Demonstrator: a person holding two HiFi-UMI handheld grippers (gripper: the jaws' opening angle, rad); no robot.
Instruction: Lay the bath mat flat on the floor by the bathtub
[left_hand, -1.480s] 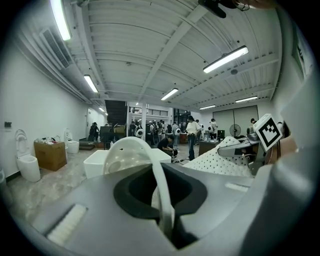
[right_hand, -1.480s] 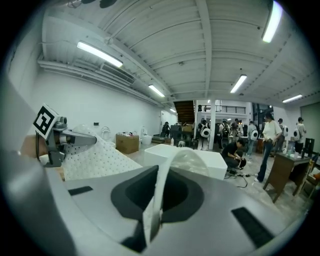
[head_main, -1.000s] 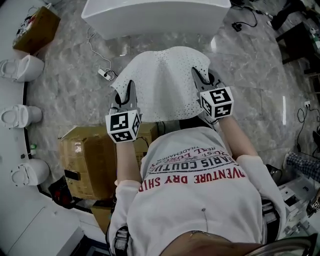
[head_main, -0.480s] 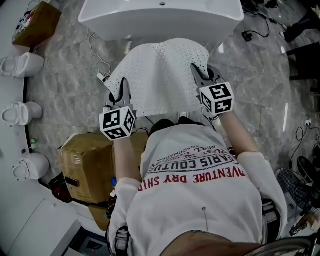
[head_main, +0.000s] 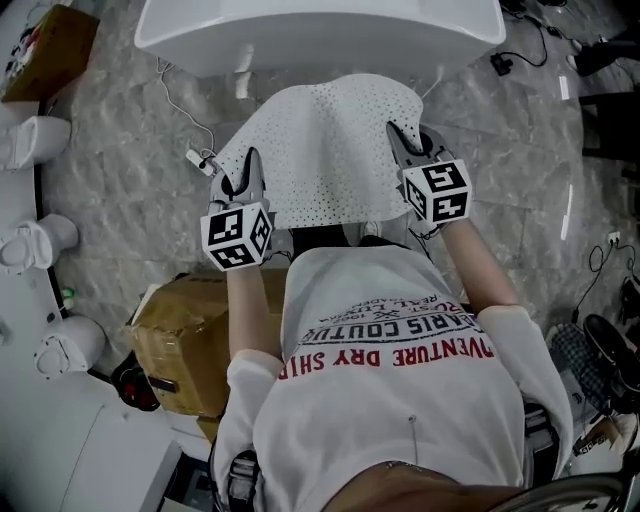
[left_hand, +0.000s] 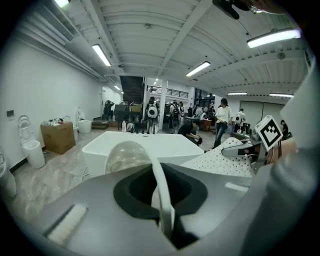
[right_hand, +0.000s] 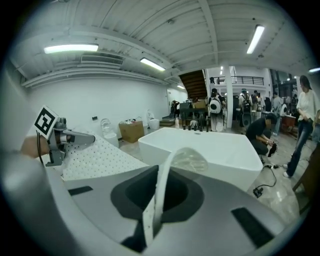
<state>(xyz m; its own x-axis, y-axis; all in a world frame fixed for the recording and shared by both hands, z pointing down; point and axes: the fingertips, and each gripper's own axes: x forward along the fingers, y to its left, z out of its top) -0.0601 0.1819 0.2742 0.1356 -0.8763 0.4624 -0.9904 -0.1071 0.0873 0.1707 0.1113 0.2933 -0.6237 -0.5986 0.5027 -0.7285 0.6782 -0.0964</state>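
Head view shows the bath mat (head_main: 322, 150), white and dotted with small holes, held up and spread between the two grippers, not lying flat. It hangs over the floor (head_main: 120, 200) on the near side of the bathtub (head_main: 320, 40), and its far edge reaches the tub's near rim in this view; whether the two touch cannot be determined. The left gripper (head_main: 250, 165) holds the mat's near left corner and the right gripper (head_main: 402, 138) holds its near right edge. Each gripper view shows a thin fold of mat standing pinched between jaws pressed together on it. The marbled grey floor carries a white power strip with its cable (head_main: 195, 157) just left of the mat. A cardboard box (head_main: 190, 335) sits near left, beside the person's left arm. White toilets (head_main: 25, 245) line the curved wall at the far left. Other people stand well beyond the tub in both gripper views.
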